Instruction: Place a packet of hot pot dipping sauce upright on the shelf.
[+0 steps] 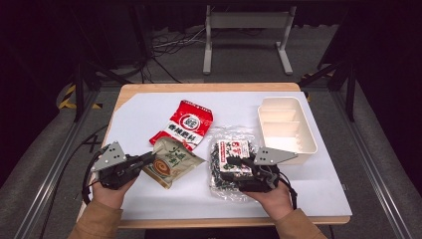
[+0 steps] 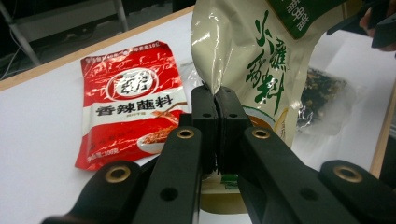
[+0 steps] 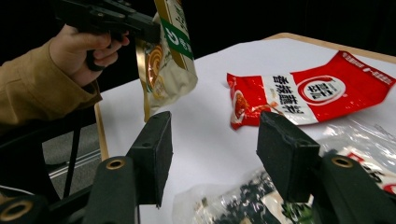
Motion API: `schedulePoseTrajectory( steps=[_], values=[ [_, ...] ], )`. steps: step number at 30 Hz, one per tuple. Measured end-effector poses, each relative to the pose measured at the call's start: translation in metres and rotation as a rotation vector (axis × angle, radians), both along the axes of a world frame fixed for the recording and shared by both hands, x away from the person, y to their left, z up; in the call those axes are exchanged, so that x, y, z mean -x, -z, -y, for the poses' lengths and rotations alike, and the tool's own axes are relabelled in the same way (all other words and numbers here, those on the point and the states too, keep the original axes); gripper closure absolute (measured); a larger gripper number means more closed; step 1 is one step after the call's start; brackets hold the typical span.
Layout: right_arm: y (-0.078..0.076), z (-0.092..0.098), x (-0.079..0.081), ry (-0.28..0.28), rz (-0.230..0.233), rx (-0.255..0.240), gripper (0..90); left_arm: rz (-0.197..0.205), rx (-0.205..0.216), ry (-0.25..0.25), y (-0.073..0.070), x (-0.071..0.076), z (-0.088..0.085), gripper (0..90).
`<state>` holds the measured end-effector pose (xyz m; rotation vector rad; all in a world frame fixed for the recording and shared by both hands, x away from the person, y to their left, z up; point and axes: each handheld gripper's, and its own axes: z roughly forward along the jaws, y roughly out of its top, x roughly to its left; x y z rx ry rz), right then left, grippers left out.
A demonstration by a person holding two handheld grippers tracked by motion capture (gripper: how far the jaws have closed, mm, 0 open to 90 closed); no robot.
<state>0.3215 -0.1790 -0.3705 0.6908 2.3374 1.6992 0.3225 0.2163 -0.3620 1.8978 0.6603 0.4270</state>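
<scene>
Nearest us on the desk [image 1: 149,199], our left fingers [image 1: 149,158] pinch the beige sauce pouch [image 1: 171,160] by its edge, lifted; our right fingers [image 1: 238,165] stand apart over the seaweed bag [image 1: 230,149]; beyond lies the red packet [image 1: 184,124].

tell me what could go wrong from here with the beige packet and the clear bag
1. The left gripper pinches the beige packet by one thin edge, so the hanging packet could slip out or swing.
2. The right gripper is open over the clear bag; the crinkly film may slide or bunch between the jaws instead of being gripped.
3. The lifted packet hangs near the red packet and could drag it aside.
</scene>
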Motion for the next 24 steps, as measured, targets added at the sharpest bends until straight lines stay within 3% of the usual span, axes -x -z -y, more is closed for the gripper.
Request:
schedulePoseTrajectory(
  steps=[11,18,24],
  values=[
    [-0.002,-0.028,-0.007,-0.028,-0.019,-0.057,48.1,0.002,0.007,0.037,0.000,0.001,0.013,88.3],
    [-0.002,-0.032,-0.008,-0.001,-0.008,-0.096,52.3,0.007,0.012,0.056,0.000,0.003,0.017,88.2],
    [0.001,-0.037,-0.010,-0.011,-0.031,-0.104,58.3,0.006,0.041,0.067,-0.001,0.005,0.017,88.2]
  ],
)
